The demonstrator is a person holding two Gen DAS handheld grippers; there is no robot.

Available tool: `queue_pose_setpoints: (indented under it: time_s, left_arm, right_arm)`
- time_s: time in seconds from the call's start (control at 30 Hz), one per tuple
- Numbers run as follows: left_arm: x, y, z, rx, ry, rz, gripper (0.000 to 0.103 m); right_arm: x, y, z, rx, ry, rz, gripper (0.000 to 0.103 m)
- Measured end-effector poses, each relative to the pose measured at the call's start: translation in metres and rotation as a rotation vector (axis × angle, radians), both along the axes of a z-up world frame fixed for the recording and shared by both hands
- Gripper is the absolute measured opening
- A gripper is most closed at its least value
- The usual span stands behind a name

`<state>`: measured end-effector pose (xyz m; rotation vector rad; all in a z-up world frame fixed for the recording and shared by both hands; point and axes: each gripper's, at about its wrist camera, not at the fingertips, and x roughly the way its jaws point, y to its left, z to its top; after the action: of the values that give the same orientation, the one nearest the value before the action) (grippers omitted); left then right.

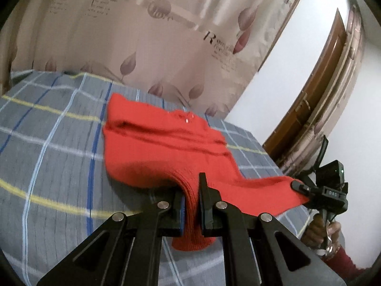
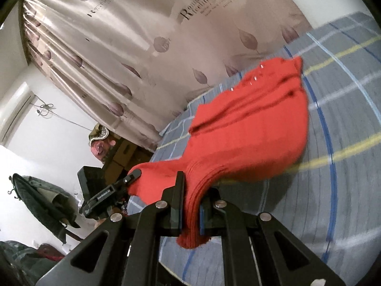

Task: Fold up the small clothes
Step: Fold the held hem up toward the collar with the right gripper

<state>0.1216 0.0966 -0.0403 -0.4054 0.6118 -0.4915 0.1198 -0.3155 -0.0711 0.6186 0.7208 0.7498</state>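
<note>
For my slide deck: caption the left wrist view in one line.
Left gripper and right gripper both clamp the near edge of a red knitted garment lying on a plaid bedsheet.

Red knit garment [image 1: 166, 147] bunched on checked bedsheet [image 1: 47, 143], near hem corners lifted, small white buttons visible.

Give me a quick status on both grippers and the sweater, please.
Left gripper and right gripper both shut on the red sweater's near edge. Far part rests on the checked bedsheet. Nothing in the way.

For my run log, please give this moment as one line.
left gripper: shut on red garment | right gripper: shut on red garment | garment partly lifted off checked bedsheet
</note>
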Motion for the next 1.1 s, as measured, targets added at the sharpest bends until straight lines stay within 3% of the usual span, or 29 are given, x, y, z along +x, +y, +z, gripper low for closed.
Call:
queue_pose_setpoints:
  time_s: [0.33, 0.73, 1.1]
  left_arm:
    - [0.077, -0.008, 0.013, 0.027, 0.009, 0.046, 0.009]
    - [0.169, -0.014, -0.019, 0.041, 0.121, 0.132, 0.009]
    - [0.235, -0.018, -0.045, 0.044, 0.210, 0.185, 0.009]
  right_arm:
    - [0.082, 0.001, 0.023, -0.094, -0.015, -0.001, 0.009]
    - [0.186, 0.000, -0.013, -0.134, 0.108, -0.031, 0.009]
    - [0.250, 0.001, -0.040, -0.120, 0.181, -0.047, 0.009]
